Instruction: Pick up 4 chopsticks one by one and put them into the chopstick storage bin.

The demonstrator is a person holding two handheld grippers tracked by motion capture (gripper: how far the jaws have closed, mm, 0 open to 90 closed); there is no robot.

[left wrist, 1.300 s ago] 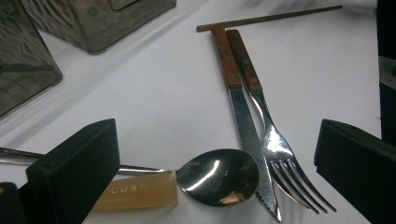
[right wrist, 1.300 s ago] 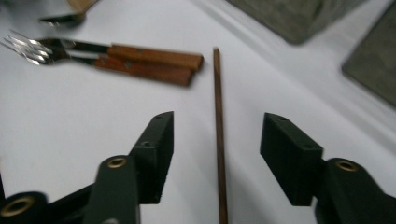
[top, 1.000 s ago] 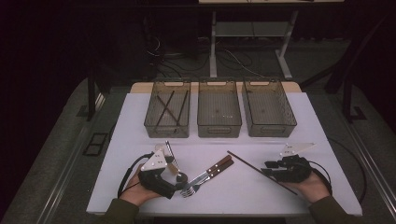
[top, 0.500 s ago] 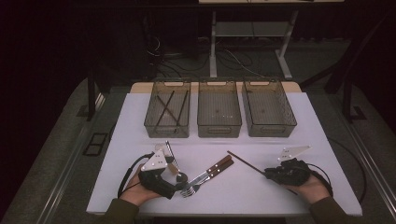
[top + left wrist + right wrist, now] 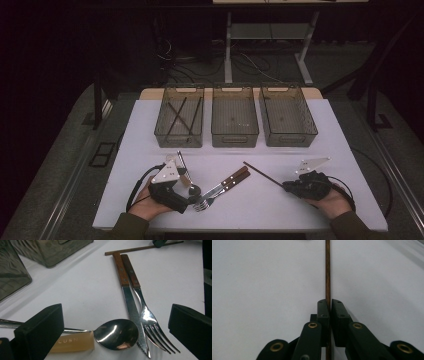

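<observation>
At the left of the white desk (image 5: pixel 150 130), my left hand-held gripper (image 5: pixel 185 192) rested low near the front edge, its two black jaws spread wide and gripping nothing. Between them in the left gripper view lay a shiny steel spoon (image 5: pixel 110 333), bowl up, its handle running off behind the left jaw above a translucent amber tab printed with pale letters (image 5: pixel 72 342). Just beside the spoon's bowl lay a serrated steel knife with a riveted brown wooden handle (image 5: pixel 128 300) and, touching along it, a steel fork with a matching wooden handle (image 5: pixel 145 312); their handles pointed away from me, side by side, while the tines and blade tip lay nearest.

Farther back, three clear grey plastic bins stood in a row. The left bin (image 5: pixel 179 120) held several thin dark sticks crossed inside it. I could not make out anything certain in the middle bin (image 5: pixel 234 117) or the right bin (image 5: pixel 287 116).

At the right, my right hand-held gripper (image 5: pixel 287 186) had its jaws pressed together on a thin dark brown wooden stick (image 5: pixel 262 174), pinching it near one end. The stick ran up and left from the jaws over the desk, its far tip near the knife and fork handles. In the right gripper view the stick (image 5: pixel 327 270) ran straight ahead from between the closed jaws.
</observation>
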